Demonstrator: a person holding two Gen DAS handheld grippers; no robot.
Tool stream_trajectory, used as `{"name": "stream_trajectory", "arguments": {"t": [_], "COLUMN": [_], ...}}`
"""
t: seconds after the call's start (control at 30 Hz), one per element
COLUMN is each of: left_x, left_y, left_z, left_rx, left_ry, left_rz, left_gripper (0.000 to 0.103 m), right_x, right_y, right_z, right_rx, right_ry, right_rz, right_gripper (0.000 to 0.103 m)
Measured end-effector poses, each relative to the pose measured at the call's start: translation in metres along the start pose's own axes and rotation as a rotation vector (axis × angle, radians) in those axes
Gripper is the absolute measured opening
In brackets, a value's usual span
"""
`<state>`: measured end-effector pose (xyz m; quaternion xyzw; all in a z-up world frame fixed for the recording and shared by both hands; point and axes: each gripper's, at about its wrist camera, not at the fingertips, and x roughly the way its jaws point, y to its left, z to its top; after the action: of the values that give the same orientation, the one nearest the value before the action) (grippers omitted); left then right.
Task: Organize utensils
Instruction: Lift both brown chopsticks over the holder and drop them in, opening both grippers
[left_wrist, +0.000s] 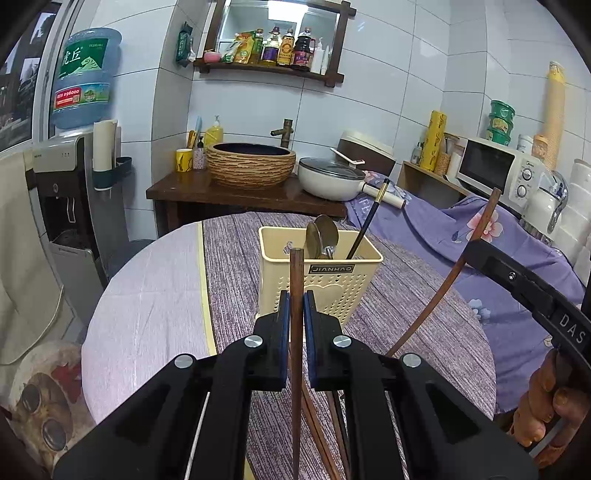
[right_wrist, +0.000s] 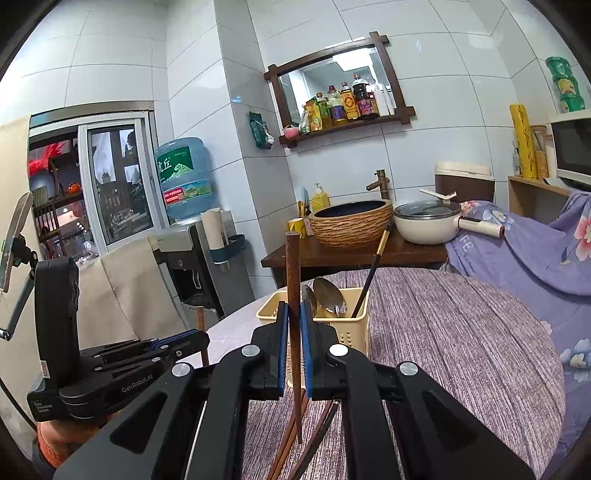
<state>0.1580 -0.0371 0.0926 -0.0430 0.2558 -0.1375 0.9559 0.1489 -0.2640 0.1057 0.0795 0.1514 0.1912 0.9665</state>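
Observation:
A cream perforated utensil holder (left_wrist: 332, 291) stands on the round table and holds two metal spoons (left_wrist: 325, 236) and a black chopstick (left_wrist: 365, 225). My left gripper (left_wrist: 296, 306) is shut on a brown wooden chopstick (left_wrist: 296, 280), held upright just in front of the holder. My right gripper (right_wrist: 294, 325) is shut on another brown chopstick (right_wrist: 293, 280), also upright near the holder (right_wrist: 354, 328). Several more chopsticks (left_wrist: 317, 424) lie on the cloth below the grippers. The right gripper shows at the right edge of the left wrist view, its chopstick (left_wrist: 476, 236) sticking up.
The round table has a purple striped cloth (left_wrist: 424, 314). Behind it a dark wooden counter (left_wrist: 221, 192) carries a woven basin (left_wrist: 251, 162) and a white lidded pan (left_wrist: 332, 177). A water dispenser (left_wrist: 66, 192) stands left, a microwave (left_wrist: 498, 170) right.

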Motion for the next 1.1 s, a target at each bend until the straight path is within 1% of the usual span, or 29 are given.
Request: {"name": "stream_trajectory", "arguments": {"t": [0.53, 1.1], "left_x": [-0.01, -0.022], "left_y": [-0.003, -0.021], "left_z": [0.015, 0.052], "left_rx": [0.017, 0.084], "left_ry": [-0.037, -0.097], "left_rz": [-0.024, -0.045], "left_gripper": [0.008, 0.007], "right_x": [-0.004, -0.005], "right_y": [0.005, 0.015], "right_z": [0.012, 0.04], "right_rx": [-0.021, -0.073], "right_ry": [-0.011, -0.039], "right_rz": [0.027, 0.037], "right_gripper": [0.007, 0.007]}}
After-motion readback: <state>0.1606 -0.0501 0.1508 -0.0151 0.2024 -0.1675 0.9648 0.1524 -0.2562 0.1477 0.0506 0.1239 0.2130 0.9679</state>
